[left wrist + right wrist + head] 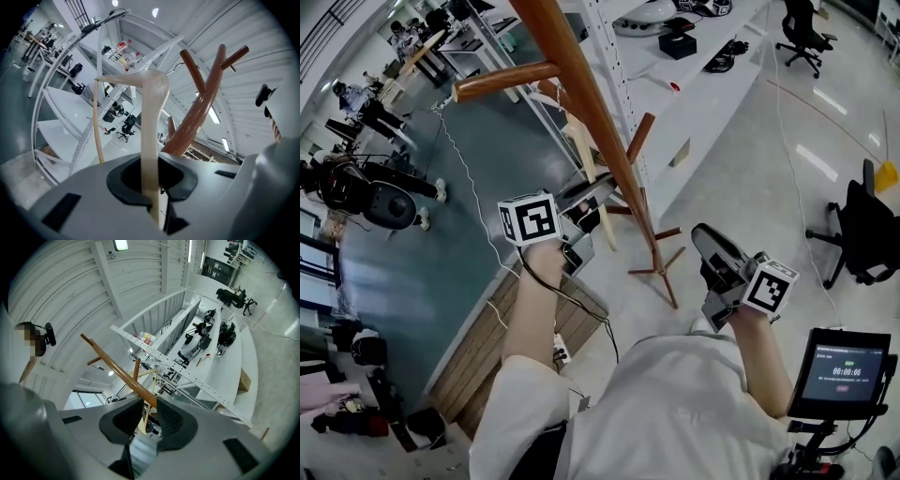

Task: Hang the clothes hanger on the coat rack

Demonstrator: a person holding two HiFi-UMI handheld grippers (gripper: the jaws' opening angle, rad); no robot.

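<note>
Looks down on a person's arms in a workshop. Grips a pale wooden clothes hanger (584, 150) in the left gripper (591, 202), jaws clamped on one of its arms. Holds the hanger close against the slanting brown pole of the coat rack (581, 84), below a jutting peg, not hung on one; cannot tell whether wood touches wood. Carries the right gripper (710, 246) lower and to the right, well apart from the rack, jaws slightly apart, nothing between them. Includes white shelving (712, 94) behind the rack, a black office chair (862, 230) at right and a small screen (844, 370) by the right arm.
</note>
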